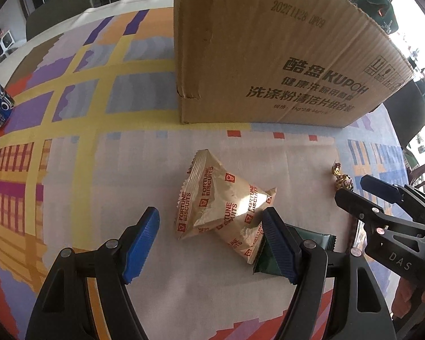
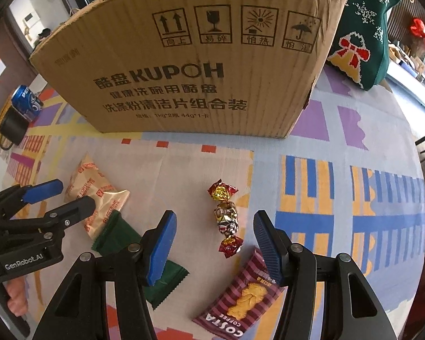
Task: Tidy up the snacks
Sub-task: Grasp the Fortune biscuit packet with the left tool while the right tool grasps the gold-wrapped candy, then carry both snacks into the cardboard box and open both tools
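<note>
Two cream Fortune Biscuits packets lie on the patterned tablecloth, just ahead of my open, empty left gripper; they also show in the right wrist view. A dark green packet lies beside them, partly under the fingers. A foil-wrapped candy lies between and ahead of my open, empty right gripper; it also shows in the left wrist view. A maroon Costa Coffee biscuit packet lies under the right finger. A large cardboard box stands behind the snacks.
A blue Pepsi can and a black mug stand at the far left. A green Christmas stocking lies behind the box at the right. The right gripper shows at the right of the left wrist view.
</note>
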Demonstrator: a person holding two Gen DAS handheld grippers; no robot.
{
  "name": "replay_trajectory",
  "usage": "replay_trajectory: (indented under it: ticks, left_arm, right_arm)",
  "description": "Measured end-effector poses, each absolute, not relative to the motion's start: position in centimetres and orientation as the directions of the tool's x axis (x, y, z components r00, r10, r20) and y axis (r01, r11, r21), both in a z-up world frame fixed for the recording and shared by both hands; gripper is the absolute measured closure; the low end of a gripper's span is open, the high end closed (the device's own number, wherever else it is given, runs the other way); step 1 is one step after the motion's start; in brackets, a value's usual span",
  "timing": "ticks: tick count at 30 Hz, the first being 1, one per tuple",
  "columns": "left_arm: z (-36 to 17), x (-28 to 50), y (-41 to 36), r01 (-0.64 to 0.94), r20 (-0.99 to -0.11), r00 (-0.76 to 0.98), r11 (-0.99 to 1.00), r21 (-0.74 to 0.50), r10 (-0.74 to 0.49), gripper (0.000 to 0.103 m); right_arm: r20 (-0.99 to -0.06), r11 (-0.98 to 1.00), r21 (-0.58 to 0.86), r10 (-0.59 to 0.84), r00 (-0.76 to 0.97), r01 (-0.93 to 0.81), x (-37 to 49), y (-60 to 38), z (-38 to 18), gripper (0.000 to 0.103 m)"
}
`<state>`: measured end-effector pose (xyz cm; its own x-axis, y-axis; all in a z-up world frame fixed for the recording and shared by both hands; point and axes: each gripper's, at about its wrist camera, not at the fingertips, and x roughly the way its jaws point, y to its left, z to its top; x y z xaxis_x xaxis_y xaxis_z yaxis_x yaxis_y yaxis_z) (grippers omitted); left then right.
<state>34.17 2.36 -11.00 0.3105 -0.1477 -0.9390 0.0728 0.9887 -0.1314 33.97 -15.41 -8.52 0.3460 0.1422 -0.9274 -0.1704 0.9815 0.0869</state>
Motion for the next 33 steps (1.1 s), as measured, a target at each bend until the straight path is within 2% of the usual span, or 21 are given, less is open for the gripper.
replay_trajectory:
  ticks: [8,12,14,18,25,33]
  left_arm:
    - [-11.5,34.5,1.8,0.073,-0.934,0.301,0.981,-0.180,-0.194,0.031]
    - [-11.5,34.5,1.7,0.069,-0.929,0.307,0.978,-0.197,-0.209,0.041]
    - [-11.4,34.4,1.7,0.067,-0.925,0.311,0.975,-0.210,-0.220,0.045]
    - [-11.3,34.1,1.5,0.068,-0.916,0.321,0.971,-0.230,-0.240,0.056]
    - [-10.2,33.5,1.6,0.078,-0.900,0.368,0.972,-0.221,-0.234,0.065]
    - [-8.9,33.1,1.3,0.090,-0.882,0.417,0.976,-0.199,-0.218,0.069]
  right_arm:
    - [-0.930,0.980,0.100,0.154,0.334,-0.174,34.0,-15.4,-8.9,0.046]
    - [-0.930,0.980,0.106,0.158,0.332,-0.170,34.1,-15.6,-9.1,0.046]
    - [-0.929,0.981,0.105,0.155,0.337,-0.162,34.1,-15.7,-9.2,0.055]
    - [-0.927,0.981,0.125,0.169,0.335,-0.148,34.2,-16.0,-9.2,0.062]
    - [-0.925,0.979,0.137,0.181,0.333,-0.154,34.3,-16.2,-9.5,0.085]
    - [-0.910,0.975,0.162,0.208,0.358,-0.154,33.9,-16.4,-8.9,0.087]
